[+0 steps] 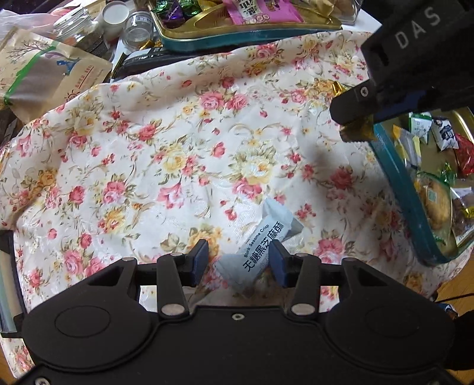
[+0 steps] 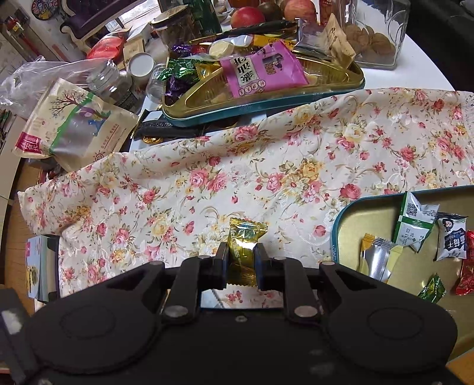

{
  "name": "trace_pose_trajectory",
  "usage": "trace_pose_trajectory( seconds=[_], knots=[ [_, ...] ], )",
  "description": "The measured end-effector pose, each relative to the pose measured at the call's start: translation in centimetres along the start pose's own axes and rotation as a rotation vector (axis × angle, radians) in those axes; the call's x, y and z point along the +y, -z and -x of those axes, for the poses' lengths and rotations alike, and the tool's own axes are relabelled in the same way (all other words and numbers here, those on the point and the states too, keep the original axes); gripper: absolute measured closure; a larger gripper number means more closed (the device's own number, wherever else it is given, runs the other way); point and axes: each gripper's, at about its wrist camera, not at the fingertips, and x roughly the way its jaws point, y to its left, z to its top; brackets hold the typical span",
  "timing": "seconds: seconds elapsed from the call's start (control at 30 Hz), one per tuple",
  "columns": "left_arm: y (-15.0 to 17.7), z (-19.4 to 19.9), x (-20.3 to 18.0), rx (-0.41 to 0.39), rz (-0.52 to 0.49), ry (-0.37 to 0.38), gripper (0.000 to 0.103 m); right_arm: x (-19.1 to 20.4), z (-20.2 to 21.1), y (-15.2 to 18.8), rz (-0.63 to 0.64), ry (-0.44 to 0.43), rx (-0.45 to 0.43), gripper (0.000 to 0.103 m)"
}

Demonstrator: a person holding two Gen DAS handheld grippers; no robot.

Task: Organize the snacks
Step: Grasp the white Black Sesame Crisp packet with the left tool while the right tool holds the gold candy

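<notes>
A pale blue sesame crisp packet [image 1: 260, 251] lies on the floral cloth [image 1: 166, 154]. My left gripper [image 1: 238, 259] stands open around it; the right pad [image 1: 277, 262] is at the packet's edge and the left pad [image 1: 200, 257] is apart from it. My right gripper [image 2: 241, 260] is shut on a gold-wrapped candy [image 2: 246, 237] held above the cloth. In the left wrist view the right gripper [image 1: 354, 124] hangs at the upper right with the gold candy [image 1: 357, 133], just left of the teal-rimmed tin [image 1: 397, 183]. The same tin [image 2: 346, 216] holds several small packets.
A second teal tin [image 2: 266, 103] at the back holds a pink packet [image 2: 263, 74] and wrapped candies. A beige pouch [image 2: 74, 130], glass jars [image 2: 109, 80], a walnut jar [image 2: 376, 38] and apples [image 2: 247, 14] crowd the far side. A booklet [image 2: 38, 266] lies at the left.
</notes>
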Motion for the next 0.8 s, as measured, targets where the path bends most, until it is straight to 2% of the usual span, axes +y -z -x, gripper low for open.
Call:
trace_pose_trajectory(
  seconds=[0.2, 0.33, 0.63, 0.7, 0.8],
  knots=[
    [-0.3, -0.8, -0.7, 0.018, -0.002, 0.027, 0.050, -0.3, 0.9, -0.2, 0.000, -0.013, -0.017, 0.084],
    [-0.3, -2.0, -1.2, 0.046, -0.005, -0.020, 0.050, -0.6, 1.0, -0.2, -0.006, -0.007, -0.020, 0.084],
    [-1.2, -2.4, -1.0, 0.058, 0.080, -0.022, 0.050, -0.5, 1.2, -0.1, -0.009, -0.012, -0.024, 0.084],
    [-1.1, -2.4, -1.1, 0.056, 0.090, -0.017, 0.055, -0.5, 1.4, -0.1, -0.012, -0.014, -0.030, 0.084],
    [-1.1, -2.3, -1.5, 0.062, 0.090, -0.012, 0.071, -0.7, 1.7, -0.1, -0.018, -0.015, -0.038, 0.084]
  ],
)
